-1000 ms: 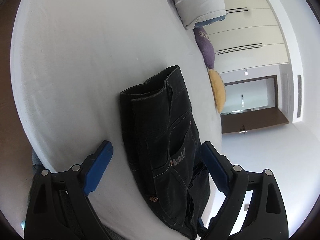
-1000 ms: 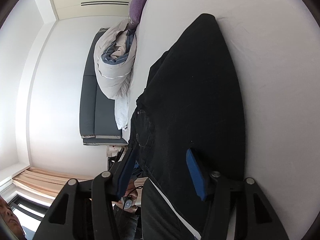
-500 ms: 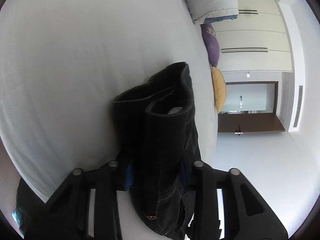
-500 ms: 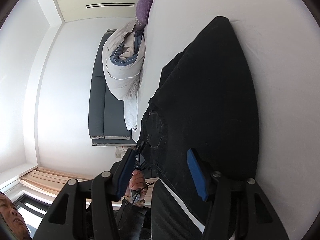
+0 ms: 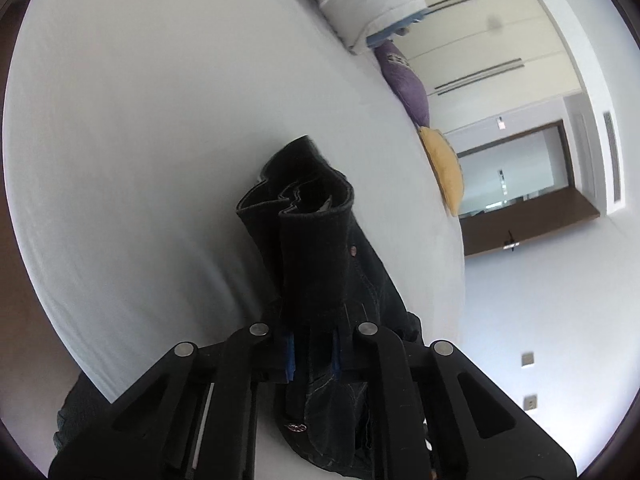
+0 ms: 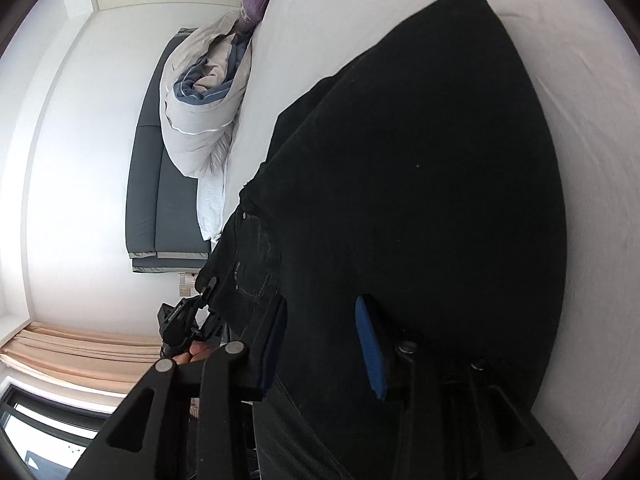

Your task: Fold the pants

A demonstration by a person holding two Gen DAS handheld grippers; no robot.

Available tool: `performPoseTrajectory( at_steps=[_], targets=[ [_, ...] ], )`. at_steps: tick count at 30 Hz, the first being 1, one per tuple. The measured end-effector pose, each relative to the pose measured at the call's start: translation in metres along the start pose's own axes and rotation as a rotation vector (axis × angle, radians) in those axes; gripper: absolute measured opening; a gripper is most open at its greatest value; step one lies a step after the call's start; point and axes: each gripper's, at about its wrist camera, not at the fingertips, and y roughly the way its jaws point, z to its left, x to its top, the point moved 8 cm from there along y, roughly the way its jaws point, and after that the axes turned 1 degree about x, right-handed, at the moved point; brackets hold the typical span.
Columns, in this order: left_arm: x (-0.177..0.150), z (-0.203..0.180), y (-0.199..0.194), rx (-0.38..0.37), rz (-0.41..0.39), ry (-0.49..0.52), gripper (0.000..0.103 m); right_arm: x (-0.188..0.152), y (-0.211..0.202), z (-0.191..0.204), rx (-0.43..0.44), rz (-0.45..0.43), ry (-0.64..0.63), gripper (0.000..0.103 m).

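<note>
Left wrist view: left tongs (image 5: 313, 354) pinched tight on the waistband end of the black pants (image 5: 320, 264), blue pads nearly together w/ denim bunched between them. That end stands up off the white bed (image 5: 140, 128), waistband mouth gaping toward the far side; prob. gripped here so the top can be carried over for a fold. Rest of the pants hangs down below the tongs at the bed's near edge. Past the pants, along the bed's far edge: rolled duvet (image 5: 372, 4), purple cushion (image 5: 408, 84), yellow cushion (image 5: 442, 168), all well clear of the pants. Right wrist view: right tongs (image 6: 320, 340) straddle the leg part of the pants (image 6: 420, 160), which lie flat across the bed (image 6: 580, 80), rounded end pointing away. Jaws closing, fabric between them, but pads look not yet pressed on it; blue pad on one side sits on top of the cloth, other one at the pants' edge, so likely going for a second hold to keep the layers together. Beside the pants' near edge, the other tool and a hand (image 6: 192, 354) on it are visible, by the waist.
</note>
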Motion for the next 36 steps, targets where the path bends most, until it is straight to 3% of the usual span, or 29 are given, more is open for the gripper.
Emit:
performPoseTrajectory(
  at_steps=[2, 5, 10, 14, 15, 18, 21, 26, 32, 36],
  targets=[
    [-0.001, -0.034, -0.005, 0.006, -0.019, 0.097, 0.01, -0.001, -0.005, 0.006, 0.02, -0.02, -0.012, 0.058],
    [-0.013, -0.092, -0.01, 0.007, -0.035, 0.27, 0.01, -0.004, -0.013, 0.016, 0.061, -0.047, -0.017, 0.071],
    [-0.066, -0.193, -0.006, 0.025, -0.04, 0.639, 0.01, -0.002, -0.029, 0.024, 0.133, -0.076, -0.004, 0.072],
    [-0.16, -0.252, 0.023, 0.038, 0.039, 0.997, 0.01, 0.003, -0.052, 0.028, 0.202, -0.124, 0.001, 0.073],
    [-0.196, -0.257, 0.036, 0.037, 0.084, 1.101, 0.01, 0.004, -0.058, 0.029, 0.211, -0.136, -0.003, 0.073],
    [-0.27, -0.246, 0.076, 0.06, 0.209, 1.25, 0.009, 0.007, -0.073, 0.021, 0.184, -0.173, -0.01, 0.079],
    [-0.305, -0.228, 0.099, 0.128, 0.251, 1.357, 0.008, 0.006, -0.083, 0.006, 0.165, -0.177, 0.019, 0.079],
    [-0.315, -0.225, 0.108, 0.187, 0.217, 1.466, 0.008, 0.006, -0.086, -0.008, 0.113, -0.164, 0.02, 0.079],
    [-0.33, -0.228, 0.116, 0.249, 0.12, 1.62, 0.008, 0.008, -0.065, 0.003, 0.102, -0.112, 0.004, 0.079],
    [-0.346, -0.215, 0.109, 0.291, 0.062, 1.744, 0.009, 0.013, -0.058, -0.001, 0.003, -0.071, -0.009, 0.079]
  ],
)
